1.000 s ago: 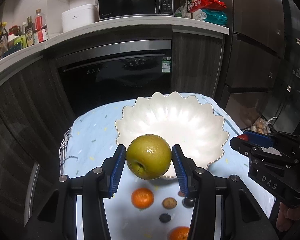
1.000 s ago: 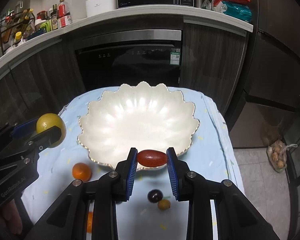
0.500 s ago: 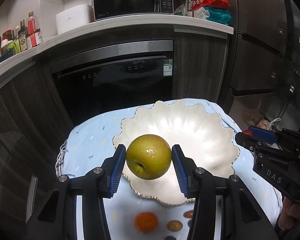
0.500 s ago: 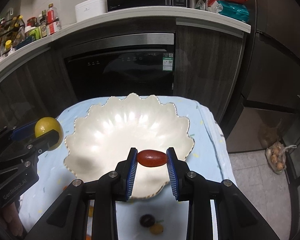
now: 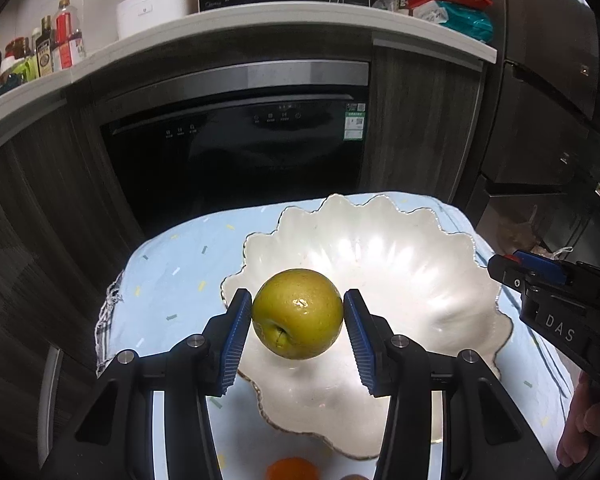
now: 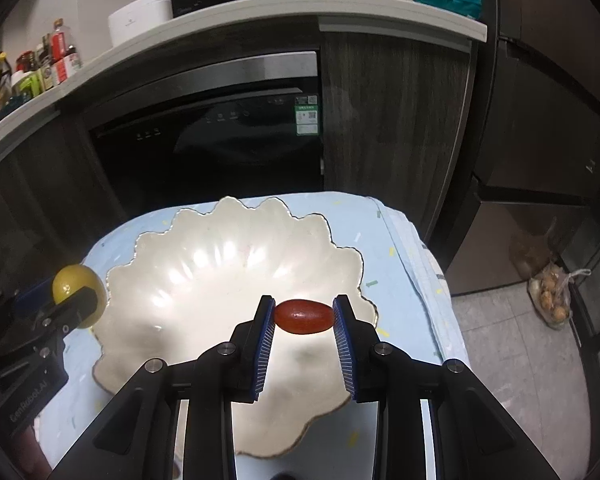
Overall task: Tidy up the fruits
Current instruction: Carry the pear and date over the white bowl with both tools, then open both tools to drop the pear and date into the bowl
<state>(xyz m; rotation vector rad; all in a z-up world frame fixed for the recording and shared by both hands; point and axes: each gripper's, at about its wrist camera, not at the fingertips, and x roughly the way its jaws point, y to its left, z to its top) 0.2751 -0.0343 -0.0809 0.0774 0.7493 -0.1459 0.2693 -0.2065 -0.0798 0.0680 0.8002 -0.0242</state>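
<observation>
My left gripper (image 5: 298, 318) is shut on a green-yellow apple (image 5: 298, 314) and holds it over the left rim of a white scalloped bowl (image 5: 400, 248). My right gripper (image 6: 304, 318) is shut on a small red oval fruit (image 6: 304, 316) and holds it above the bowl's (image 6: 228, 256) right half. The bowl is empty. The right gripper also shows in the left wrist view (image 5: 512, 270) at the right edge. The left gripper with the apple (image 6: 76, 288) shows in the right wrist view at the left.
The bowl sits on a light blue cloth (image 5: 172, 272) over a small table. An orange (image 5: 292, 470) lies on the cloth below the bowl. A dark oven front (image 5: 240, 152) and counter stand behind. A bag (image 6: 552, 296) lies on the floor at right.
Both grippers have moved forward over the bowl with their fruits held. The loose fruits on the cloth have dropped nearly out of view.
</observation>
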